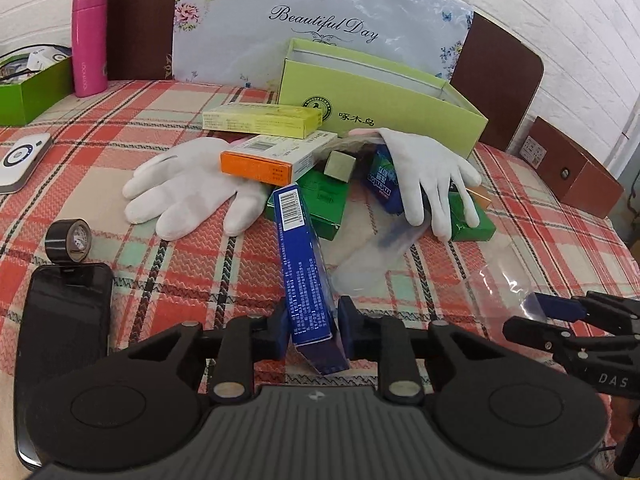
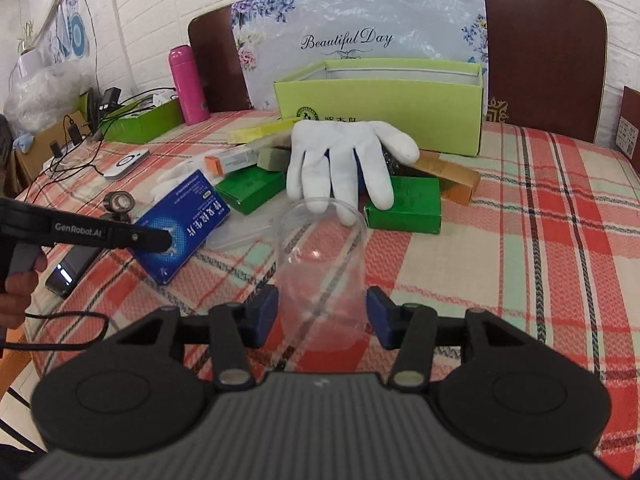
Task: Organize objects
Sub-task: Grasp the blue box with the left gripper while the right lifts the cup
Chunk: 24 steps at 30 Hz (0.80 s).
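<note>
The left gripper's (image 1: 311, 330) two blue fingers (image 1: 280, 330) are closed a narrow way apart on the near end of a blue box (image 1: 302, 264), which is held on edge and tilts away toward the pile; the right gripper's (image 2: 322, 316) fingers (image 2: 378, 316) stand wider, pressed to either side of a clear plastic cup (image 2: 322, 264), its open mouth facing the far side; both holds look firm. Just beyond lies the heap not yet sorted: two white gloves (image 1: 188, 184), an orange-ended box (image 1: 276, 160), a yellow box (image 1: 262, 120) and green boxes (image 2: 404, 208), all crowded near the front wall of the open light-green carton (image 1: 384, 108) at the far middle of the plaid tablecloth (image 1: 120, 128); a pink bottle (image 1: 90, 40) stands far left. The step in hand seems to be carrying picked items to the carton; the next move probably calls for lifting the box clear over the gloves and above the carton's rim before letting go, while the cup, thin and slippery, needs a steady squeeze.
</note>
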### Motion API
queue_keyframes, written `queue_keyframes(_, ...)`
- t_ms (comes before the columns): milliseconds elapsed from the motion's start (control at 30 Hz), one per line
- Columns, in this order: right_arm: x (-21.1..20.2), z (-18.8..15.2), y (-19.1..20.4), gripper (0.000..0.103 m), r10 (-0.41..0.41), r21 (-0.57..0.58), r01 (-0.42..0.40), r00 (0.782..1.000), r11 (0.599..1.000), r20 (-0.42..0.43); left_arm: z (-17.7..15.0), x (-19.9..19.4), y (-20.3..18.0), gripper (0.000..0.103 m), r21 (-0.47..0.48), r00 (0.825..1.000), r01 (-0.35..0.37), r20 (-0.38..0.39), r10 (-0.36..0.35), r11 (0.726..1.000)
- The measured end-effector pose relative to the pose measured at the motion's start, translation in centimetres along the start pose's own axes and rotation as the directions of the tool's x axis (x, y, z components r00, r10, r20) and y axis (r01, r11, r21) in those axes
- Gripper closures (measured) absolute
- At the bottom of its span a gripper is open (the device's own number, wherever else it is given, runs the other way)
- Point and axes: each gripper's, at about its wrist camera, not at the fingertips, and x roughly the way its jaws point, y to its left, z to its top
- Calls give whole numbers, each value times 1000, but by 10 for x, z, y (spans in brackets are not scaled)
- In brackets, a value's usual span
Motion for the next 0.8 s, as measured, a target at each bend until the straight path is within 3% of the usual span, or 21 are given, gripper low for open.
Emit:
queue_keyframes(133, 2, 3, 5, 38, -3, -19, 3, 1000, 1000, 5, 1, 6, 1, 65, -10, 999, -38, -4, 38, 999)
queue_keyframes(200, 4, 5, 7, 36, -6, -29, 6, 1000, 1000, 6, 1, 5, 2, 48, -27, 999, -46, 17, 47, 999)
queue_keyframes(267, 7, 7, 7, 36, -10, -28, 10, 1000, 1000, 0, 1, 3, 3, 49, -41, 998, -42, 41, 43, 998)
queue_keyframes(367, 13, 8, 4, 36, -19, -14, 19, 1000, 1000, -4, 6, 5, 4, 66, -44, 999, -18, 35, 19, 999)
queue_keyframes(500, 19, 9, 2, 36, -21, -15, 20, 1000, 1000, -18, 8, 10, 2, 66, -59, 998, -35, 52, 38, 998)
queue_keyframes(633, 25, 10, 0, 36, -35, -27, 33, 998, 999, -47, 9, 19, 0, 66, -53, 1000, -2, 30, 3, 999)
queue_keyframes(800, 30, 13, 3, 42, -44, -35, 42, 997, 998, -60, 9, 24, -5, 66, -48, 999, -19, 34, 20, 999)
